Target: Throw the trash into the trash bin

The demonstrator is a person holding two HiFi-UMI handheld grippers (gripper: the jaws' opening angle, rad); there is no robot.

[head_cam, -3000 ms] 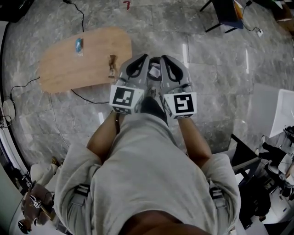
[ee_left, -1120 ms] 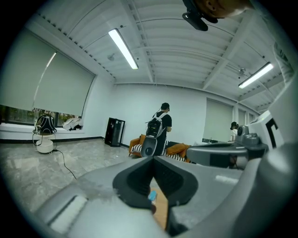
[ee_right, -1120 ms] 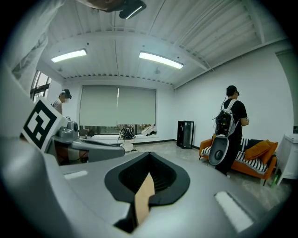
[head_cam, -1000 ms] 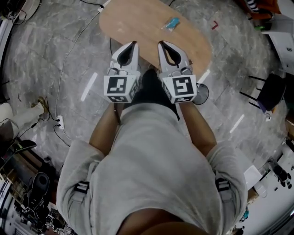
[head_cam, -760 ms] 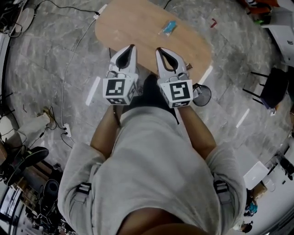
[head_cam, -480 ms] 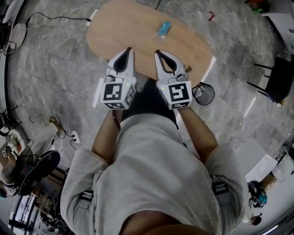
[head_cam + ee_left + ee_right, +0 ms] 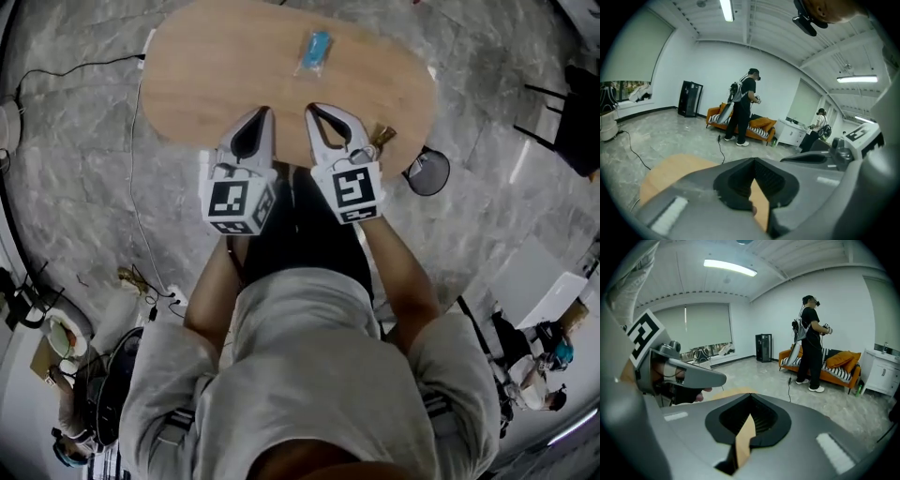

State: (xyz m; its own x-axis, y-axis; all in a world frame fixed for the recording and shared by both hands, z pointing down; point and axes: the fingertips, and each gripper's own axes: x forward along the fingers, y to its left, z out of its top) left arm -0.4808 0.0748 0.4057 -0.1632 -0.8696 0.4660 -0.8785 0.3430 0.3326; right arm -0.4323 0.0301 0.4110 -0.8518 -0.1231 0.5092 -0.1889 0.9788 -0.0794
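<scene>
While closed and empty, smooth grey left claw (image 7: 265, 111) and right claw (image 7: 310, 108) near oval wooden table (image 7: 206, 75), blue wrapper (image 7: 315, 52) beyond.

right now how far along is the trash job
Done: nothing yet; the blue wrapper lies on the wooden table, not in the black bin on the floor beside it. In hand: nothing; the left claw and right claw are both shut and empty, over the table's near edge. Left: grab the wrapper, carry it to the bin, drop it.
</scene>
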